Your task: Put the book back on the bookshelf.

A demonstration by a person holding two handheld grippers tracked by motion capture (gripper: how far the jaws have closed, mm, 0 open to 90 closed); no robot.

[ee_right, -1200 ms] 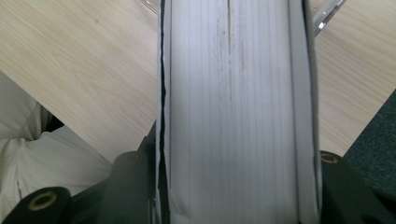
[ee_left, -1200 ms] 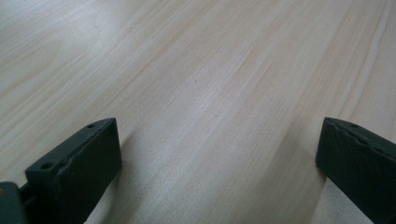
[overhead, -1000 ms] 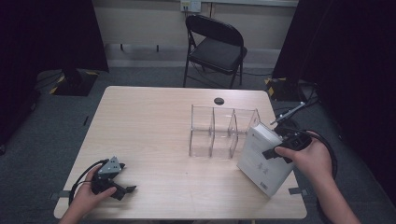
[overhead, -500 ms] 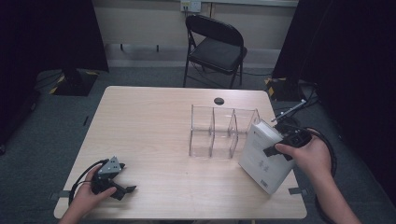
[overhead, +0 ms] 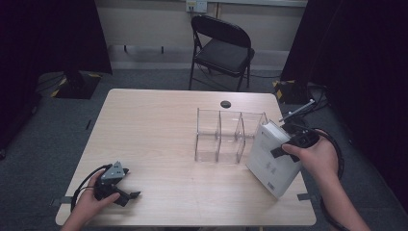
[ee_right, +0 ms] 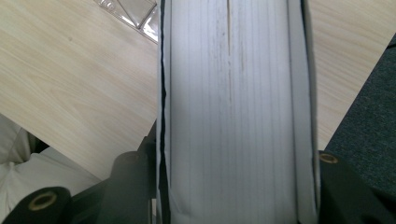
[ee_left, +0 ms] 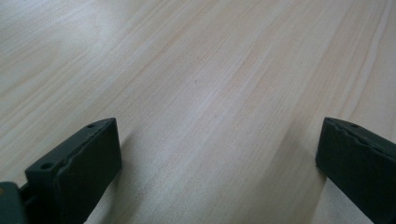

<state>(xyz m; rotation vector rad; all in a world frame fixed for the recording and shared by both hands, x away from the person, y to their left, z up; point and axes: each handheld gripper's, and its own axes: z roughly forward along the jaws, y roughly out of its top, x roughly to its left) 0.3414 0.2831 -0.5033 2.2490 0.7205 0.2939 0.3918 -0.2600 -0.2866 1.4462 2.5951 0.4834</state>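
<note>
I clamp the right tongs (overhead: pixel 288 144) across the white book (overhead: pixel 272 161), tilting it toward the clear divider rack (overhead: pixel 226 134), while the left tongs (overhead: pixel 126 195) rest wide open and empty on the tabletop (overhead: pixel 159 130).

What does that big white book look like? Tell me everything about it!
The book is thick, with a white cover that has small dark print on it and a pale block of pages between the covers. It is shut. It stands tilted at the table's right edge, just right of the clear divider rack. The right gripper is clamped across its page edge, with one of the fingers on each cover.
</note>
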